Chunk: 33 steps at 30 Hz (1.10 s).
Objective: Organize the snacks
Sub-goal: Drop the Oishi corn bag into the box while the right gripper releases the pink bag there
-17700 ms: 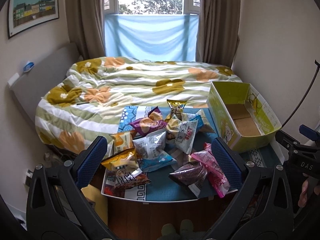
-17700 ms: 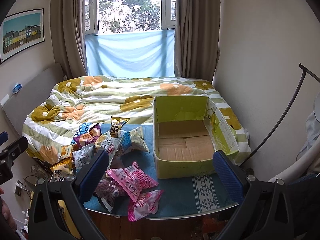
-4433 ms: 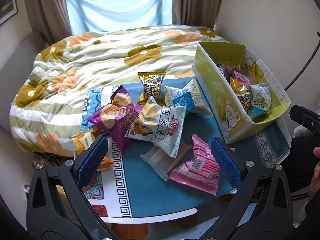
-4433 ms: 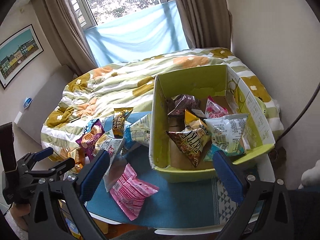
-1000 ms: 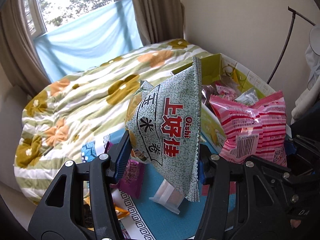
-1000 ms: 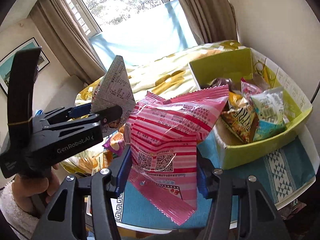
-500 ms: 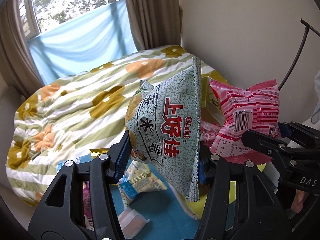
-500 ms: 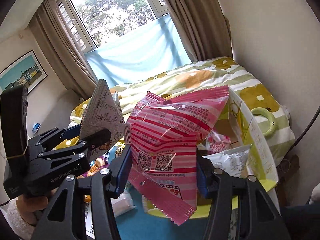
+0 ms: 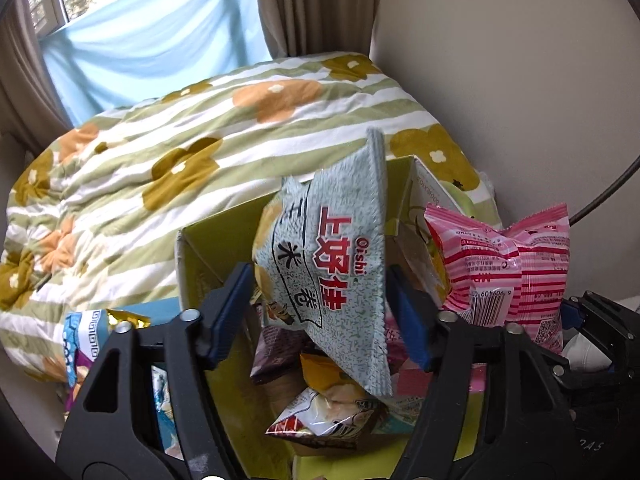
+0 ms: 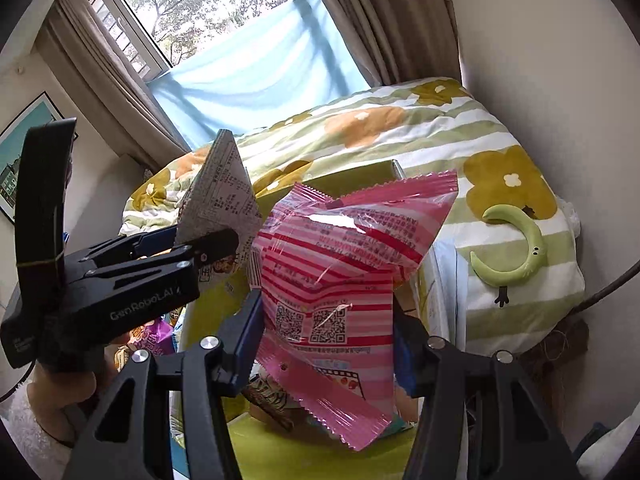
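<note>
pink snack bag [image 10: 336, 280] clamped — right gripper [image 10: 326, 332].

The left gripper [image 9: 320, 312], jaws just opened and pads clear, points steeply down, while at its three o'clock the right gripper [image 10: 326, 344] stays clamped, tilted down too.

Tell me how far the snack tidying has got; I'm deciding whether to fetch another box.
Done: several packets lie in the green box. In hand: the jaws of the left gripper have just been opening, freeing the Oishi bag over the box; the right gripper is shut on the pink bag. Left: loose snacks beside the box.
</note>
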Tool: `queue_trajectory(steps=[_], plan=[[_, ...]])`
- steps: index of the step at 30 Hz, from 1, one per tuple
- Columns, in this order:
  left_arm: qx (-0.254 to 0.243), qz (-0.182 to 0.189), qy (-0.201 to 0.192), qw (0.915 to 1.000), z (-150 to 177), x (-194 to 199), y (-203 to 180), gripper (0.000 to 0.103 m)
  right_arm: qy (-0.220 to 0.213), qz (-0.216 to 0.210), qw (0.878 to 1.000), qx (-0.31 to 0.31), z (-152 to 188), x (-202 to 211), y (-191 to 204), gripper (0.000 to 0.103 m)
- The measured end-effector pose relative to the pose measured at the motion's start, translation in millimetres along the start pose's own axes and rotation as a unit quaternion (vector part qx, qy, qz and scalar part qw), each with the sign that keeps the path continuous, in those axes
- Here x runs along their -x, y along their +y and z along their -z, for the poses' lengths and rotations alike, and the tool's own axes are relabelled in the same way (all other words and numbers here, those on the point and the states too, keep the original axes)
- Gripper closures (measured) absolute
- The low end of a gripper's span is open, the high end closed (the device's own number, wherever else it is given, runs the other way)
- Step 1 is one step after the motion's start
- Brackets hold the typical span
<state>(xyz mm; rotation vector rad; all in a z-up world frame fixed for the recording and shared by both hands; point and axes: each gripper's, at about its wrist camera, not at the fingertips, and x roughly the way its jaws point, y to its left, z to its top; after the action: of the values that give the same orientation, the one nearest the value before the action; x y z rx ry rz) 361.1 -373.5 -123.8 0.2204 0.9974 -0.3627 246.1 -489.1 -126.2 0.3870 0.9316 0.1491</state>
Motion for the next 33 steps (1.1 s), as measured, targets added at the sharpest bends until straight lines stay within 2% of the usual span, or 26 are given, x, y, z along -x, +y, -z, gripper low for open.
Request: queue_trajectory(steps=[1,3,5,12,17,25,26,27,28,29,30,33], plan=[[0.001,-0.010,-0.002,1.0000,-2,-3,0,0.000,0.004,0.000,1.000,0.001,-1,-2,-3,0.051],[0.007,-0.013,-0.014,0.9998,-1,-1,3,0.000,0.011,0.000,1.000,0.000,-2,-6,-8,0.051],[0.016,-0.005,-0.009,0.9998,2,-1,9,0.000,0.016,-0.004,1.000,-0.007,-3,-9,-11,0.051],[0.031,-0.013,0.004,0.9994,34,10,42,0.000,0.012,0.000,1.000,-0.014,-6,-8,-10,0.051],[0.053,-0.017,0.005,0.9984,51,20,62,0.000,0.014,-0.003,1.000,0.007,-18,-17,6,0.051],[0.067,-0.032,0.011,0.9972,70,33,82,0.000,0.035,-0.018,0.998,0.043,-37,-54,33,0.049],[0.069,-0.033,0.012,0.9970,73,34,84,0.000,0.035,-0.014,0.998,0.045,-37,-57,35,0.043],[0.071,-0.034,0.013,0.9968,76,35,86,0.000,0.031,-0.006,0.999,0.044,-36,-58,36,0.029],[0.073,-0.034,0.015,0.9966,79,36,87,0.000,0.024,-0.005,0.999,0.044,-35,-57,35,0.020],[0.075,-0.033,0.016,0.9965,82,36,89,0.000,0.016,-0.008,0.999,0.044,-33,-55,35,0.005],[0.078,-0.033,0.018,0.9963,86,37,90,0.000,0.008,-0.007,0.999,0.044,-30,-52,35,0.001],[0.085,-0.030,0.025,0.9956,97,37,90,0.000,0.001,0.000,0.999,0.044,-22,-46,32,0.001]])
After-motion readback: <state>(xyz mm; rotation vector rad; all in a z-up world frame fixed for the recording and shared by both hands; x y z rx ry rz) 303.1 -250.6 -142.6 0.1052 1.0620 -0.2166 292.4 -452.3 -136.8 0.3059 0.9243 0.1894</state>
